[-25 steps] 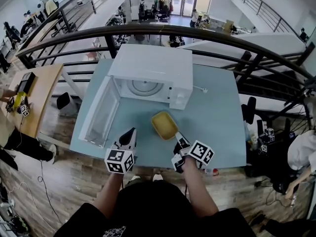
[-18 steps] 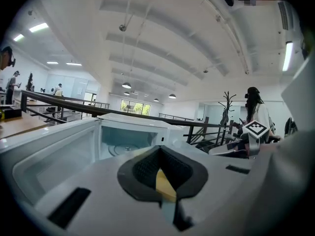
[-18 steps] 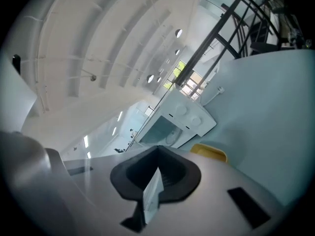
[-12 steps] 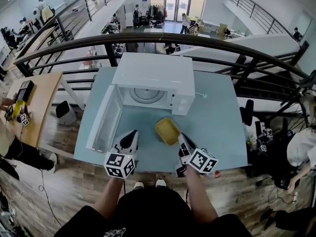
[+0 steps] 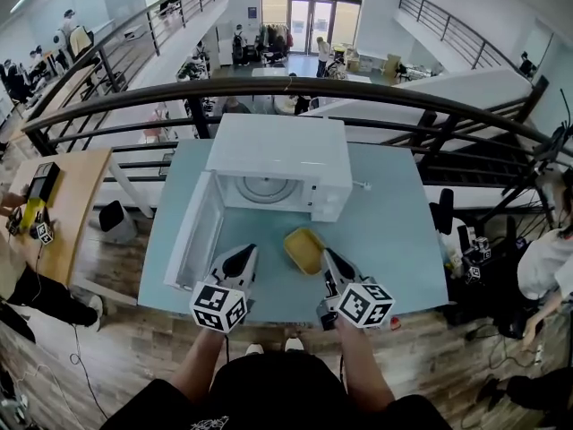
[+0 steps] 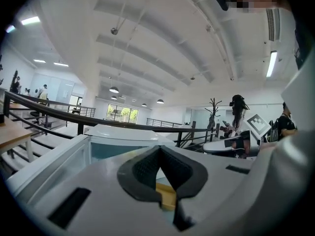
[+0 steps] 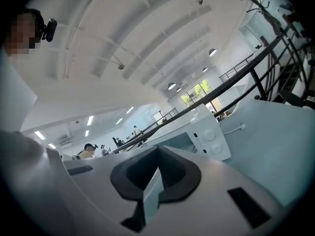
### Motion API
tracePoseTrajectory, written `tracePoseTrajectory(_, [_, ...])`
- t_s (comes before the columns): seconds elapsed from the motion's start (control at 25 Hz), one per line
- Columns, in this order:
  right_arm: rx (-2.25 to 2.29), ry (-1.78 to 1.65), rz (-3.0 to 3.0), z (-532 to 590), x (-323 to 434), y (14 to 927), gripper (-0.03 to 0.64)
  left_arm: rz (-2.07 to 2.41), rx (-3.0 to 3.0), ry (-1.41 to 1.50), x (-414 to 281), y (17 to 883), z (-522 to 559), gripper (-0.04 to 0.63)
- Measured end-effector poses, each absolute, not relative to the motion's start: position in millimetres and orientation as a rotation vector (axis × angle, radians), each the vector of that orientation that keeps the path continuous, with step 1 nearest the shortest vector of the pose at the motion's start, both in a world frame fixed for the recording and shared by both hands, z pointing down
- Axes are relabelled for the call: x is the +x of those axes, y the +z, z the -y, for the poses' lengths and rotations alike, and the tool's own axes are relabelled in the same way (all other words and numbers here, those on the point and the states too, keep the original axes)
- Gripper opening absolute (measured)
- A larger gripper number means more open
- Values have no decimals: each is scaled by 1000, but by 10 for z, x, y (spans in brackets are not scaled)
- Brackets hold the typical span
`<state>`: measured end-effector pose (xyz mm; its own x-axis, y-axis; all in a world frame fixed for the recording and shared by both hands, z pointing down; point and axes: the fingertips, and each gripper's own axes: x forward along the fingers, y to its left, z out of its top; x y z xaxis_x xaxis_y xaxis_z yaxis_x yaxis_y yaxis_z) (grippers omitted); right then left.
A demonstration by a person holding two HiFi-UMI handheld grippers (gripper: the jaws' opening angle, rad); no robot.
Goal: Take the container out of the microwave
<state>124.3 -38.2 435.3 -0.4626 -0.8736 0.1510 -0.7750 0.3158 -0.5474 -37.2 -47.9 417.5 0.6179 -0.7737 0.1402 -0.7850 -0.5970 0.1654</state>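
We have raised the left gripper [image 5: 243,258] and right gripper [image 5: 331,262], both closed and empty, clear of the container [image 5: 304,250]. It sits on the table [image 5: 394,231] outside the open microwave [image 5: 277,159], so removal looks done.

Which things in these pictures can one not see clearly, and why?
1. What the container holds: too small in the head view; in the left gripper view the left gripper hides all but a yellow sliver.
2. Deep inside the microwave: head view, its own roof covers it.
3. Print by the knobs: right gripper view, too small.
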Motion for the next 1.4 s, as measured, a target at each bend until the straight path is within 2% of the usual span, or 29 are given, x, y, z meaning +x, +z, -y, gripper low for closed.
tracePoseTrajectory(0.64, [-1644,-444,-2521,210,1053,3737,6,1294,2726,38,-608,3776,461,8])
tracePoseTrajectory(1.0, [-1674,-363,-2531,206,1025,3643,6,1299,2772,-41,-716,3503,485,7])
tracePoseTrajectory(1.4, [-1673,-359,-2532,234,981,3644,6,1294,2761,-26,-747,3582,534,8])
